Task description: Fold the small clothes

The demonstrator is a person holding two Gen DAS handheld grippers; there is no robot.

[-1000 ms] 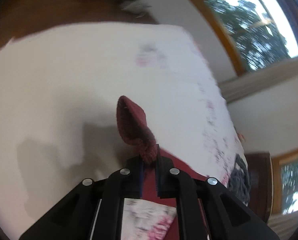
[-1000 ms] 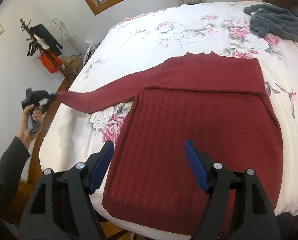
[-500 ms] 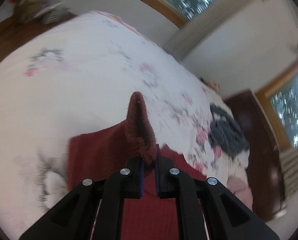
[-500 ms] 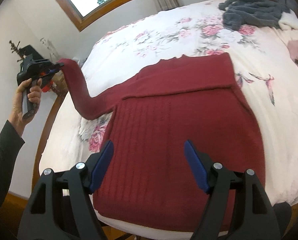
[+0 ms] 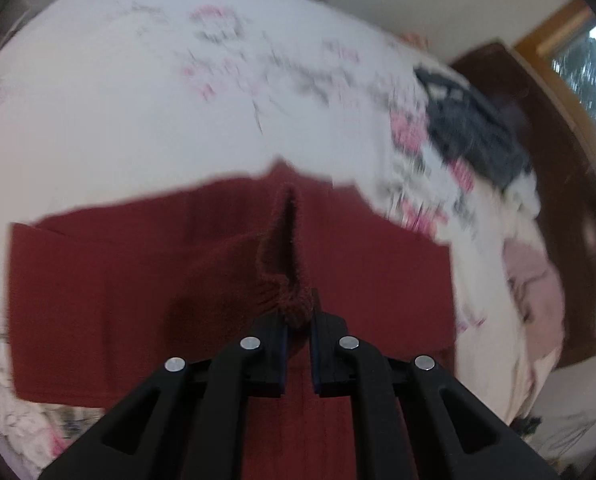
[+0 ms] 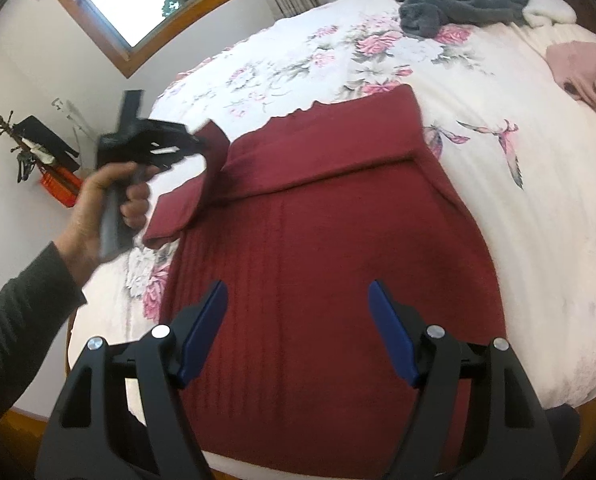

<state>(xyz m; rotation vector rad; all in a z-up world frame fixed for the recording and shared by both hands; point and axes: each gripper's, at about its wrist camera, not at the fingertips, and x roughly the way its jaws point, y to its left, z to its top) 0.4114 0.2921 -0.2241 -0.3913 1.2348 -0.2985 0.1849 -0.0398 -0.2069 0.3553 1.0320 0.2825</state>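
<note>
The left hand-held gripper (image 5: pixel 298 320) pinches the sweater's cuff (image 5: pixel 286 264), seemingly above the red sweater (image 6: pixel 330 264) on the bed (image 6: pixel 538 184). The right hand-held gripper (image 6: pixel 298 320) gapes wide over its hem.

1. The red sweater (image 6: pixel 330 264) is matt ribbed knit, its cuff (image 5: pixel 288 280) fuzzy.
2. The floral bedspread (image 6: pixel 518 184) is smooth printed cloth.
3. The grey garment (image 6: pixel 458 0) looks fleecy.
4. The window frame (image 6: pixel 202 4) is glossy wood.
</note>
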